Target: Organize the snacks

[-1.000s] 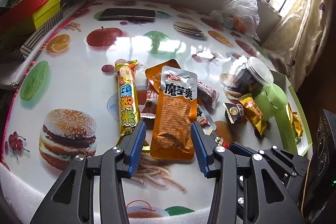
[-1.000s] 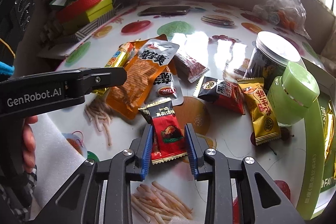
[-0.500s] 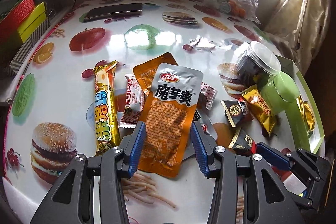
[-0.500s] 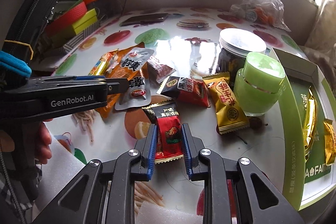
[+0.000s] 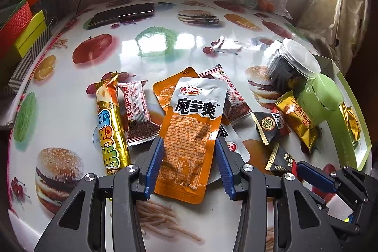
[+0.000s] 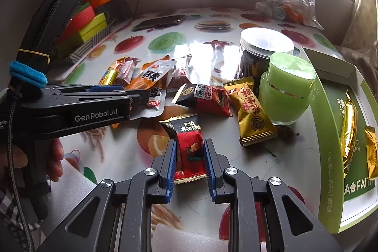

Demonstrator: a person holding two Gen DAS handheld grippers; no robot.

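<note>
Assorted snack packets (image 5: pixel 189 131) heaped flat on tablecloth (image 5: pixel 70 91)

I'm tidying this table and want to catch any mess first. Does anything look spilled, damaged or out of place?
Nothing looks spilled or torn. The snack packets lie in a loose overlapping heap, not in the green box. A phone sits among the food.

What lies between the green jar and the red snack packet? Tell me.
In the right wrist view, a gold candy packet lies between the green jar and the red snack packet.
</note>
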